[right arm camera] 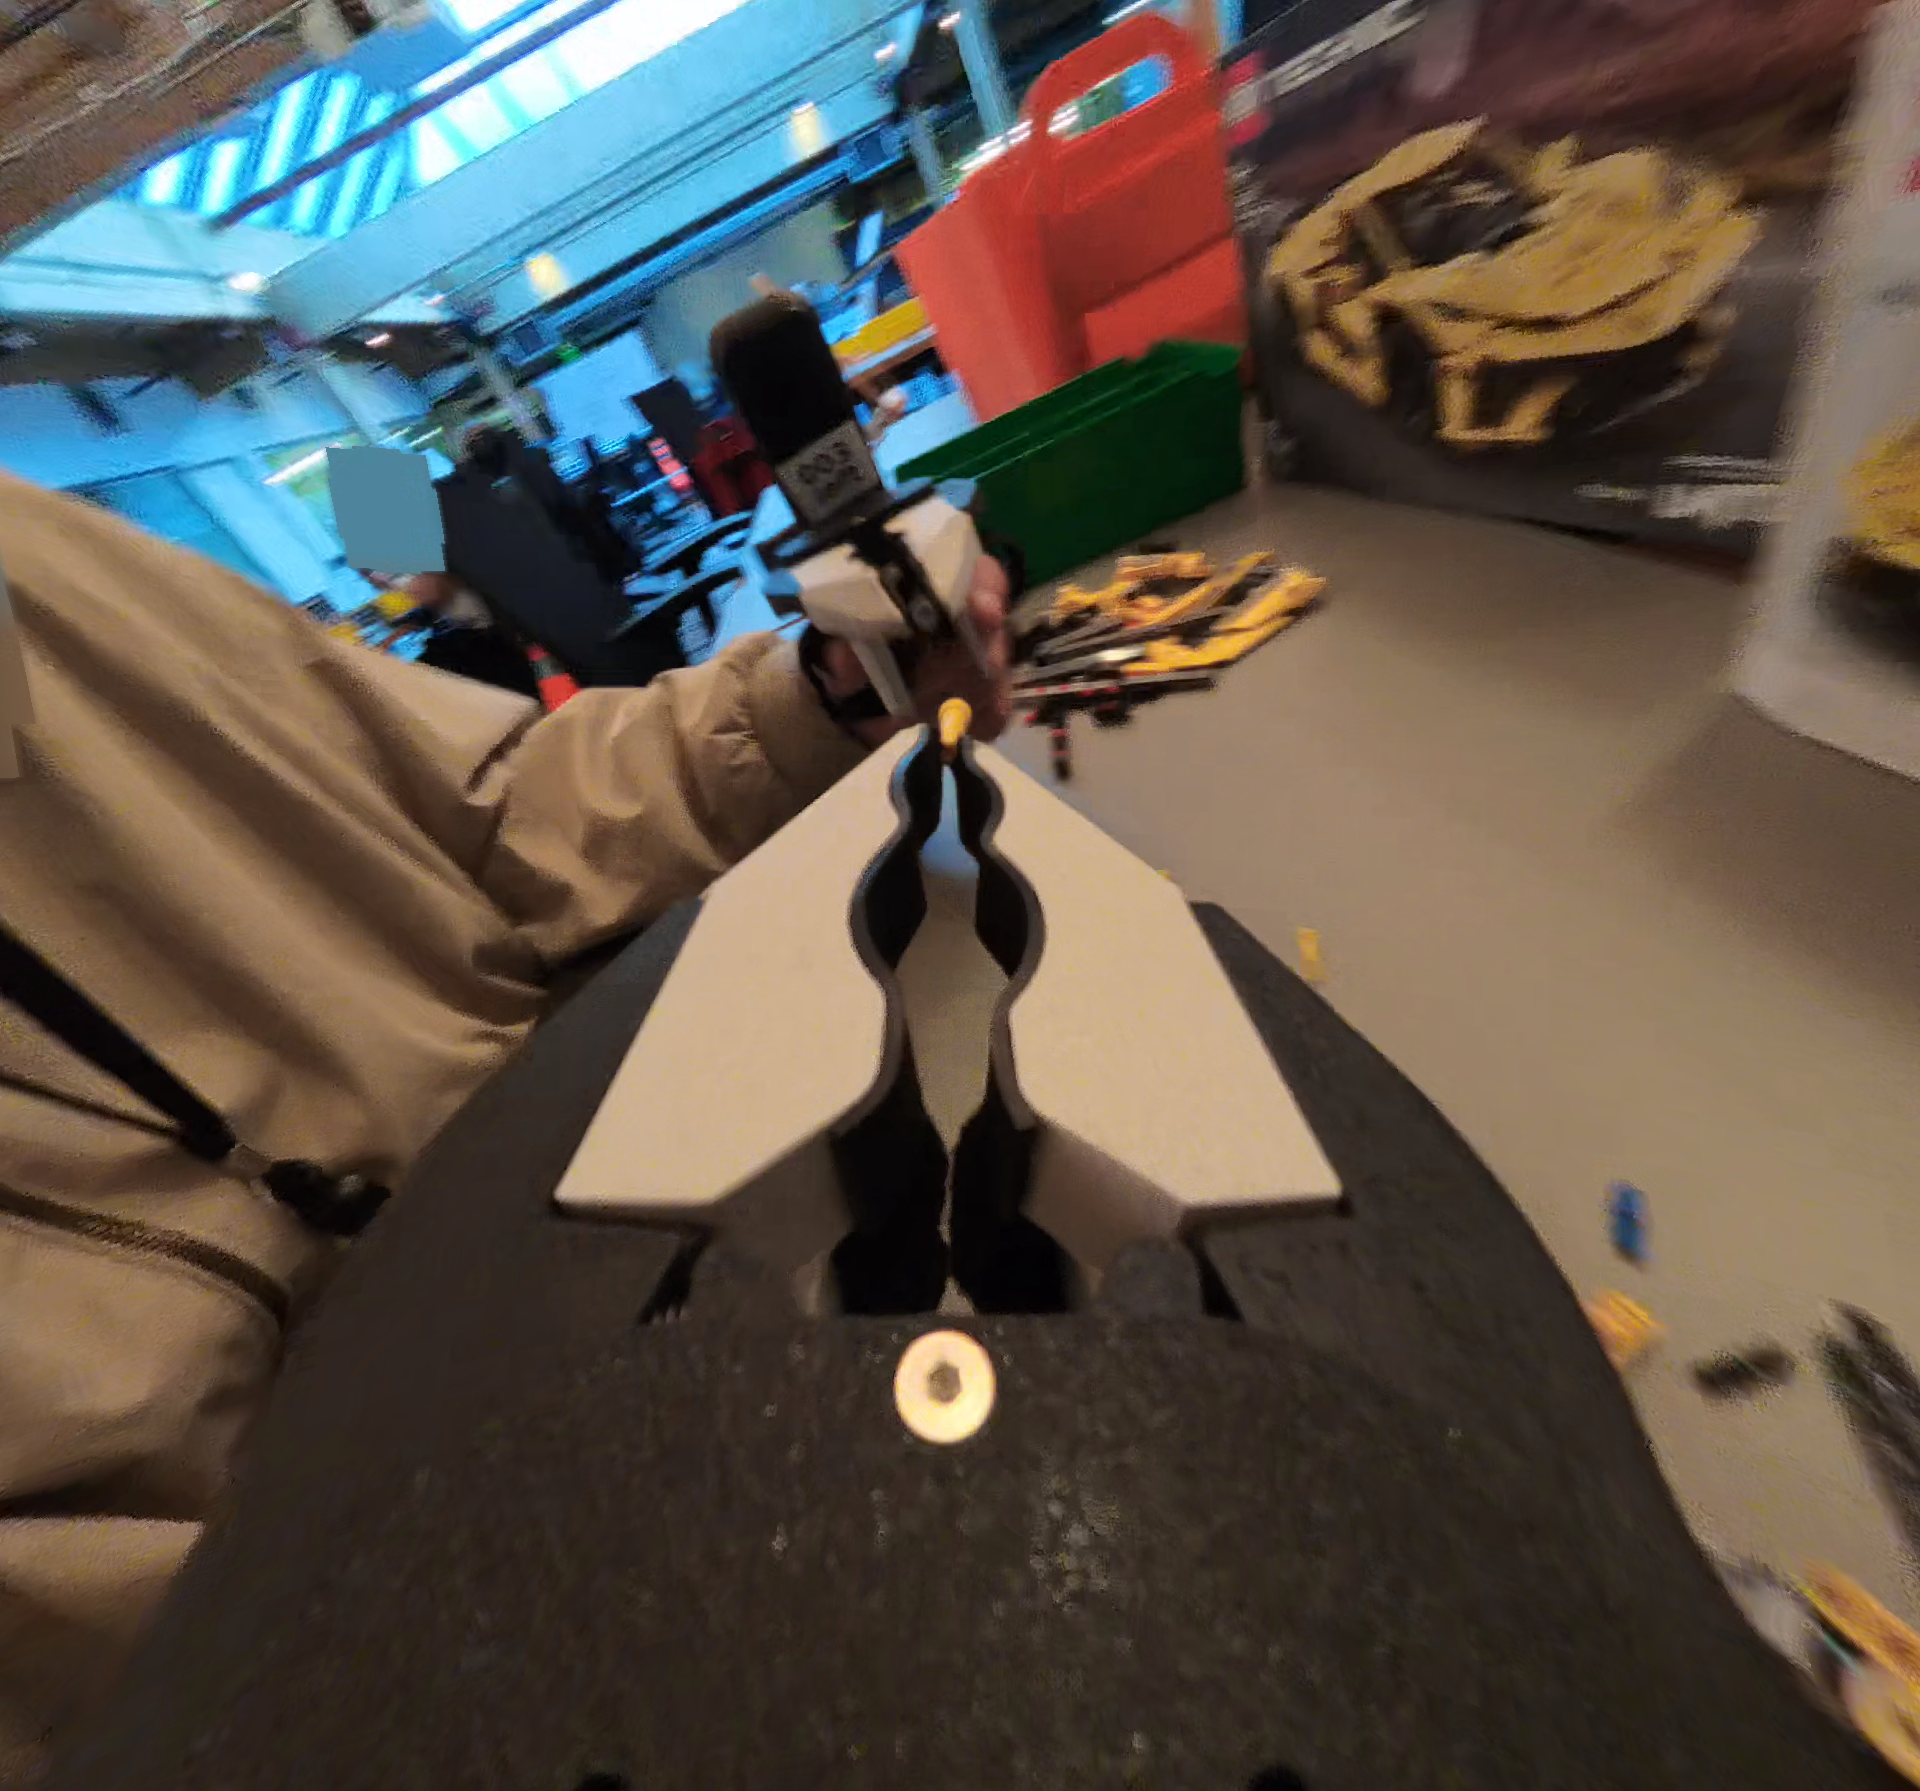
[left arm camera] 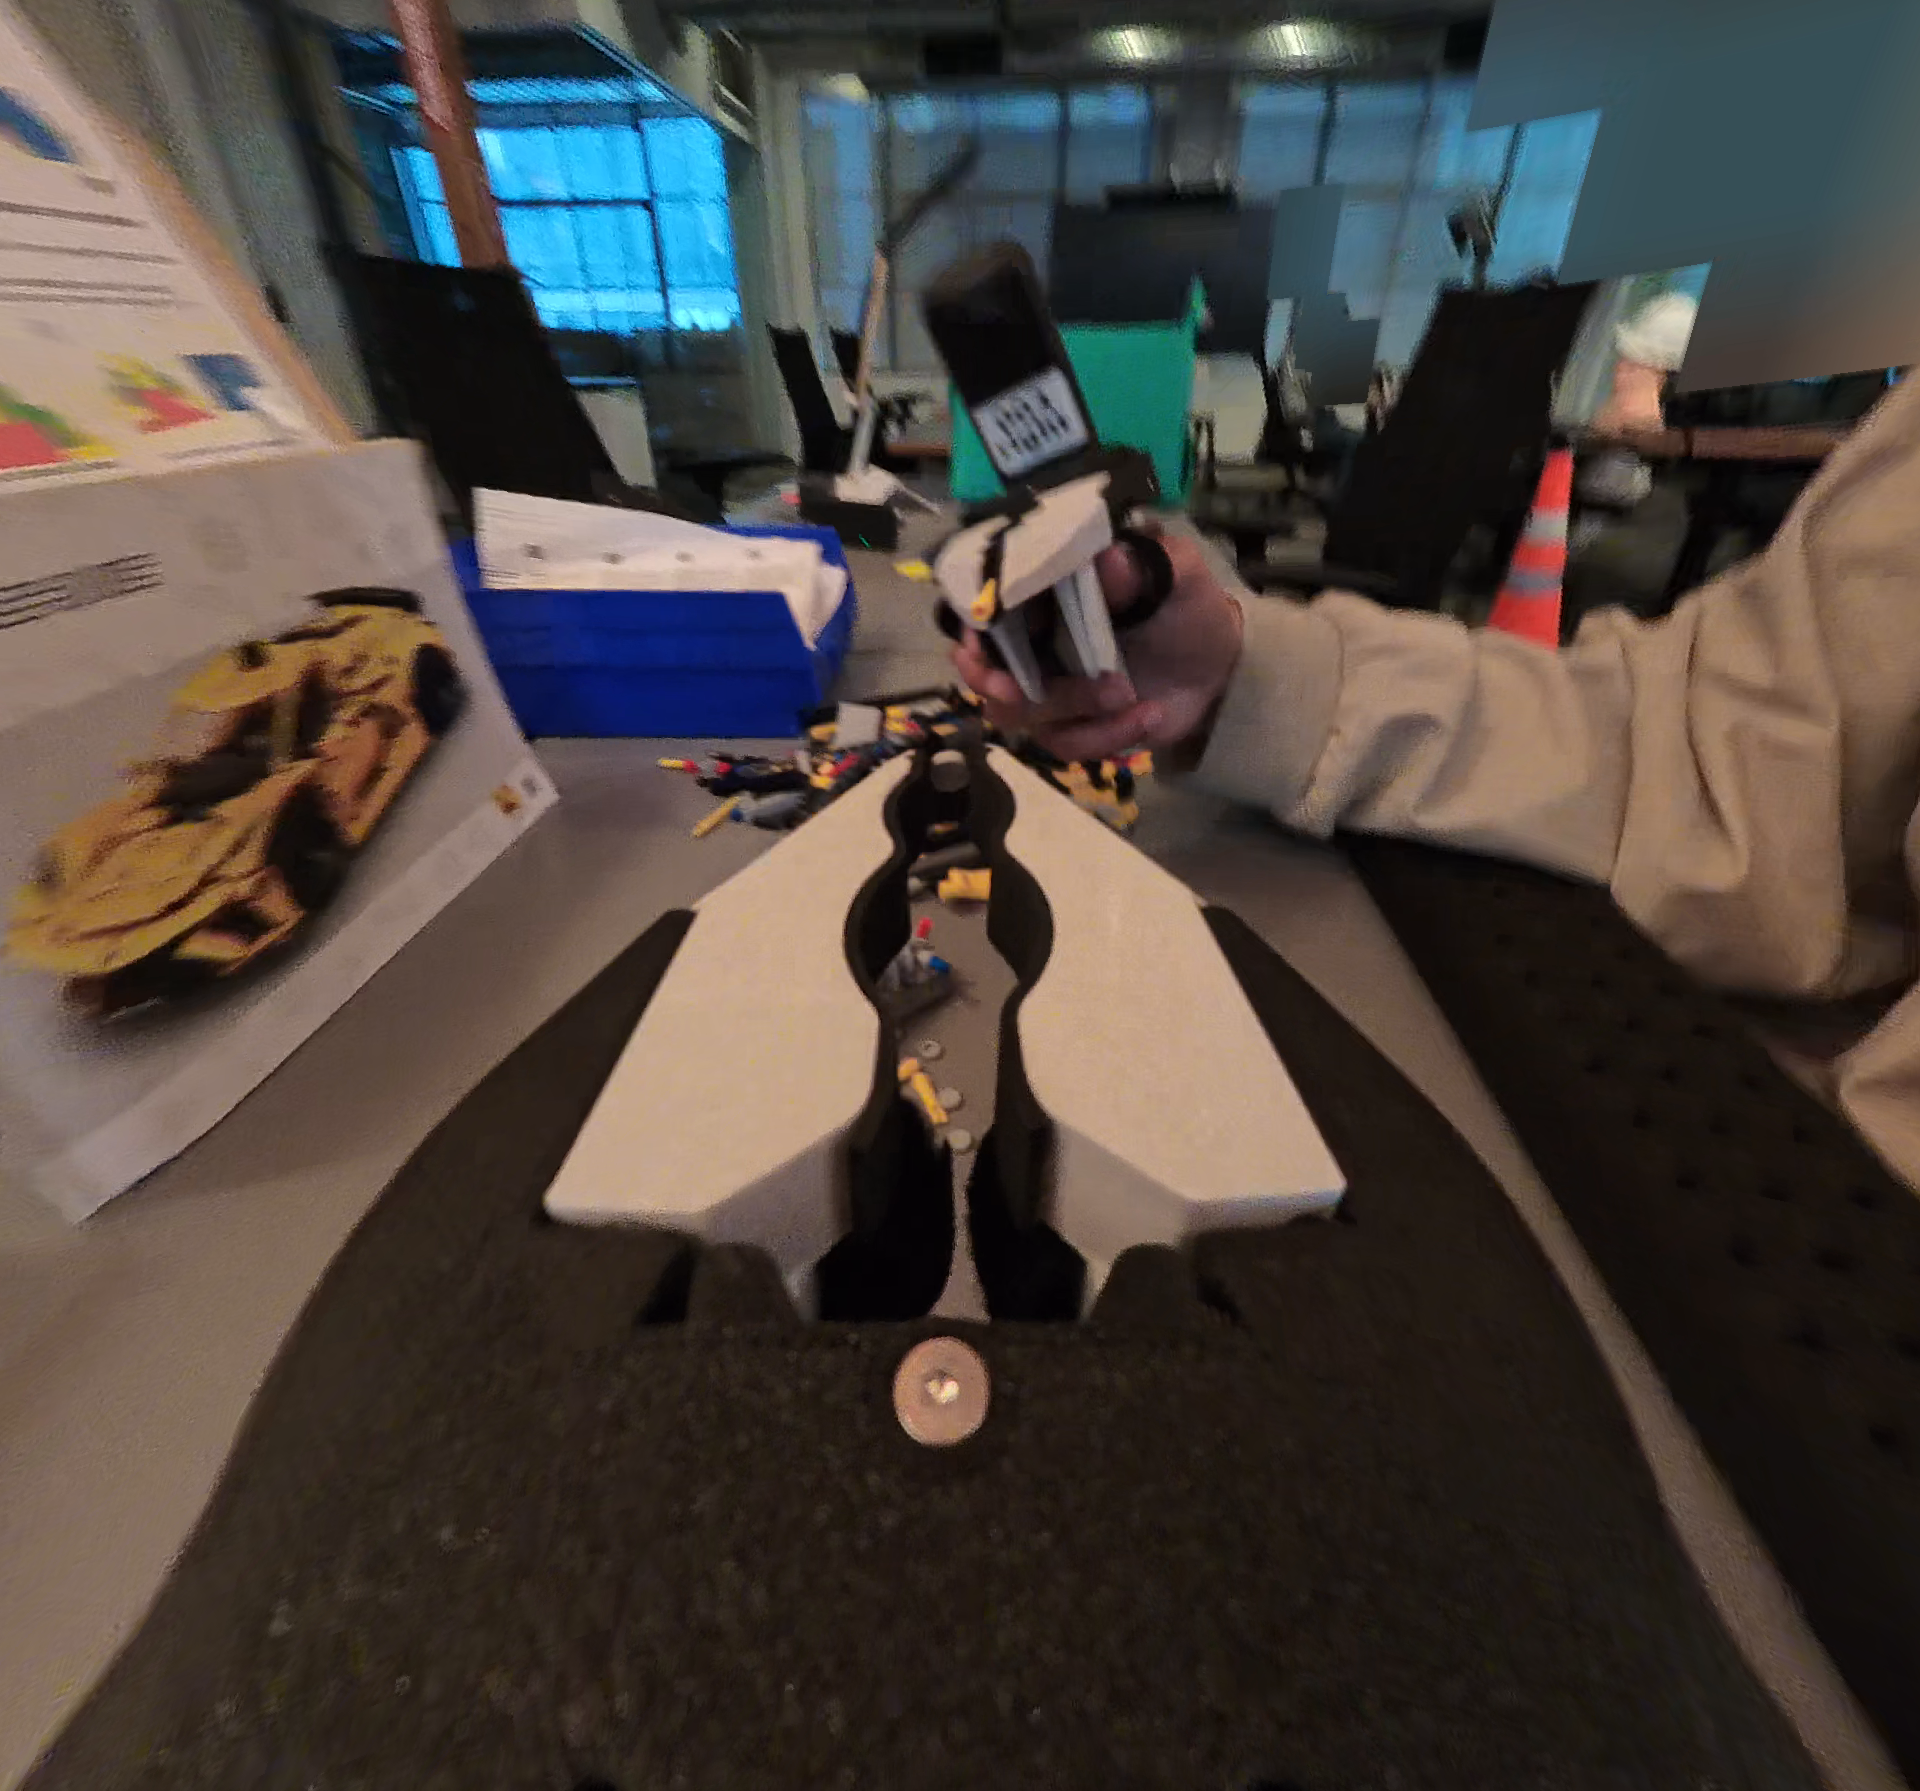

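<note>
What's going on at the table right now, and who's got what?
A person holds a tool in each hand over a grey table strewn with yellow and black building pieces. The right tool pinches a small yellow peg at its tips, raised off the table. The left tool is nearly closed above the loose pieces; blur hides whether it grips anything. A box picturing a yellow car stands nearby.
</note>
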A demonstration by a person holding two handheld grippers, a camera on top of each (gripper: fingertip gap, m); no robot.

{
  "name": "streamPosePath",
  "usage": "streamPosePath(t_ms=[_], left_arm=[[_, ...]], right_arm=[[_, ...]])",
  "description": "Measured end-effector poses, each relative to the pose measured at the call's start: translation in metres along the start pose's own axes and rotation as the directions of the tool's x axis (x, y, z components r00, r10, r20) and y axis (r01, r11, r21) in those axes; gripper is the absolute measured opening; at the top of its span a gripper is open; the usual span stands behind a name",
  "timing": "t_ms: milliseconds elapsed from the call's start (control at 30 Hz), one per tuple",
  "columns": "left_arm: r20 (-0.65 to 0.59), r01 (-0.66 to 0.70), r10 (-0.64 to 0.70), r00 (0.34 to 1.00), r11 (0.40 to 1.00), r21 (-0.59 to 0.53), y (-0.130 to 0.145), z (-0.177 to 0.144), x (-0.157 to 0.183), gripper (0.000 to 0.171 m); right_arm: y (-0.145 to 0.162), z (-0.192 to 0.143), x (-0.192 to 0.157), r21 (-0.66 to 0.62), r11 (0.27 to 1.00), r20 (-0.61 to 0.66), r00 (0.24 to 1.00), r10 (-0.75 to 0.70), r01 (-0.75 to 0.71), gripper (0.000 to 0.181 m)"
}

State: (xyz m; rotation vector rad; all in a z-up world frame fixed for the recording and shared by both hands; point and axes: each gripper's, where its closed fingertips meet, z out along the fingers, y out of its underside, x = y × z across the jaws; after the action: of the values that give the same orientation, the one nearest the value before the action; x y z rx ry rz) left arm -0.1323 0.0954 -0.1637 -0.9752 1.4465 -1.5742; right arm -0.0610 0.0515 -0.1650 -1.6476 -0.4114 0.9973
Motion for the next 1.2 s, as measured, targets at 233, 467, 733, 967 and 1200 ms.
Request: streamPosePath(t_ms=[233,467,733,967,1200], left_arm=[[0.084,-0.01,0.064,0.994,0.85,-0.527,0.116,0.014,-0.019,0.007],[0.132,0.012,0.094,0.987,0.768,-0.64,0.148,0.022,-0.019,0.007],[0.222,0.16,-0.023,0.975,0.765,-0.624,0.152,0.022,-0.029,0.028],[0.232,0.191,-0.074,0.97,0.822,-0.536,0.136,0.028,-0.03,0.027],[0.246,0.293,-0.204,0.948,0.861,-0.415,0.117,0.029,-0.032,0.027]], right_arm=[[0.12,0.031,0.057,-0.6,0.799,-0.258,0.936,-0.238,0.038,0.003],[0.133,0.037,0.066,-0.641,0.766,-0.285,0.91,-0.301,0.052,0.008],[0.095,-0.015,0.084,-0.488,0.866,-0.423,0.898,-0.122,-0.112,0.03],[0.134,0.007,0.098,-0.687,0.714,-0.425,0.872,-0.243,-0.136,0.034],[0.103,0.027,0.089,-0.454,0.86,-0.384,0.922,0.049,-0.235,0.022]])
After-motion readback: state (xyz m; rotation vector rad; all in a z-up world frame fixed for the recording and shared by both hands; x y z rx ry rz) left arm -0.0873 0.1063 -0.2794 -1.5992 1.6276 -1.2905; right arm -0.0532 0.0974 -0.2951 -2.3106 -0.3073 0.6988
